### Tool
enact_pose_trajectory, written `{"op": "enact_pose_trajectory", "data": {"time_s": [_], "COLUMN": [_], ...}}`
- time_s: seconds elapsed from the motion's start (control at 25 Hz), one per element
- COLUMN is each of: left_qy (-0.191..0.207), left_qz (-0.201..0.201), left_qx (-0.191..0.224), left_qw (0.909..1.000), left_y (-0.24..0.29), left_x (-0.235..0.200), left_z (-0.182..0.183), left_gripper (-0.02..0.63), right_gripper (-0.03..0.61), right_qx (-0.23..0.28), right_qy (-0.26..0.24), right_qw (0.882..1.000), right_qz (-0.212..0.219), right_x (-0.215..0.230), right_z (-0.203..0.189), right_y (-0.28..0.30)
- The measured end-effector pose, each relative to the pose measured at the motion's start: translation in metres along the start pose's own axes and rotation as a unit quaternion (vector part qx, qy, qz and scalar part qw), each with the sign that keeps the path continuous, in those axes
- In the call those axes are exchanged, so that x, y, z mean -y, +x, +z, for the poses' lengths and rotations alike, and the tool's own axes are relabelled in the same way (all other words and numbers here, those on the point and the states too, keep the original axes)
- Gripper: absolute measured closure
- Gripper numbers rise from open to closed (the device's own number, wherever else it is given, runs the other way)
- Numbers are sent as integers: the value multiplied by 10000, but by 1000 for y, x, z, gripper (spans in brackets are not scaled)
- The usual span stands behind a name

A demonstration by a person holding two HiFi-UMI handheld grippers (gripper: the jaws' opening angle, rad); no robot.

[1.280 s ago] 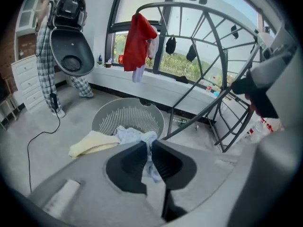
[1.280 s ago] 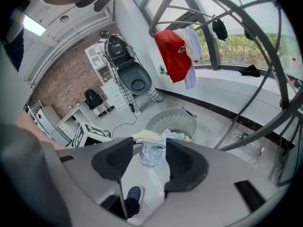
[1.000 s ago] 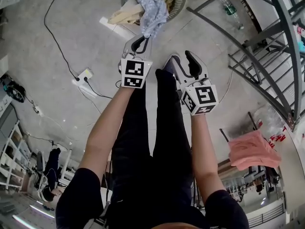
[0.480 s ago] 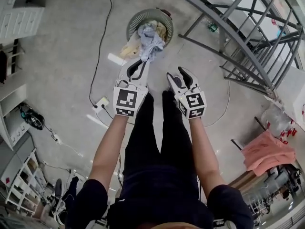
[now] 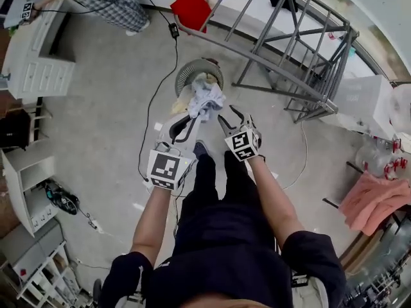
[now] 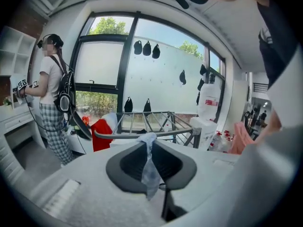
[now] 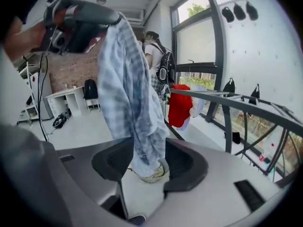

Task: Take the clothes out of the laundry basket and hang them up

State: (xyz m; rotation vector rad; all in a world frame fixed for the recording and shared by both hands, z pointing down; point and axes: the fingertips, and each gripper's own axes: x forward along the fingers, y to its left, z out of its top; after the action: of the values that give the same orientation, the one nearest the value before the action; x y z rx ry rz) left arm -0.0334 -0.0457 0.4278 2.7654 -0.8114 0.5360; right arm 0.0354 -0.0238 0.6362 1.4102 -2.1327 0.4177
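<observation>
A blue-and-white checked garment (image 5: 207, 99) hangs from my left gripper (image 5: 192, 116), which is shut on a thin fold of it (image 6: 149, 161). The cloth dangles over the round grey laundry basket (image 5: 190, 70), where pale clothes (image 5: 182, 100) still lie. My right gripper (image 5: 231, 118) stands open just right of the garment, apart from it. In the right gripper view the garment (image 7: 129, 103) hangs down in front of the open right gripper (image 7: 151, 163), with the left gripper (image 7: 79, 25) above it. The grey drying rack (image 5: 290, 50) stands beyond the basket.
A red cloth (image 5: 191, 8) hangs on the rack's far end. A pink cloth (image 5: 376, 201) lies at the right. A person in checked trousers (image 6: 53, 103) stands by a white cabinet (image 5: 29, 50). A black cable (image 5: 154, 95) runs across the floor.
The left gripper has lifted the checked garment up out of the basket. Both grippers have risen, and the head view has tipped up to show more of the room.
</observation>
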Motion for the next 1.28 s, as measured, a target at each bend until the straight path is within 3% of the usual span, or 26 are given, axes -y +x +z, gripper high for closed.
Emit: {"op": "enact_pose_trajectory", "data": {"time_s": [0.16,0.28,0.4,0.56,0.8,0.92,1.0,1.08,1.28], "left_qy": [87,72,31,-83,8,85,202,396,682], "left_qz": [-173,-254,-242,-148,-181,-254,-362,-511,-1045], "left_qx": [119,211,262,344,460,395,370,381,561], "left_qw": [9997,9994,9994,9993,9988,9989,9985,9972,9906], "left_y": [-32,-45,-61,-85,-103,-100,-92,-83,-68], "left_x": [17,23,20,3,-14,-16,-9,2,33], "left_z": [45,62,67,68,66,61,63,69,95], "left_gripper": [572,572,572,572,572,572,572,572,572], "right_gripper": [365,381,509,529,535,535,535,535,537], "right_qx": [480,839,1108,1251,1190,979,910,908,574], "right_qy": [-239,-530,-467,-358,-135,-122,162,556,771], "right_qw": [9981,9948,9927,9914,9927,9938,9914,9848,9642], "right_qz": [295,213,102,167,-100,-505,-923,-1370,-2473], "right_x": [-15,-19,-22,-28,-8,0,9,18,27], "right_z": [37,67,87,97,119,131,136,140,145], "right_y": [-18,-32,-51,-82,-154,-189,-212,-237,-293]}}
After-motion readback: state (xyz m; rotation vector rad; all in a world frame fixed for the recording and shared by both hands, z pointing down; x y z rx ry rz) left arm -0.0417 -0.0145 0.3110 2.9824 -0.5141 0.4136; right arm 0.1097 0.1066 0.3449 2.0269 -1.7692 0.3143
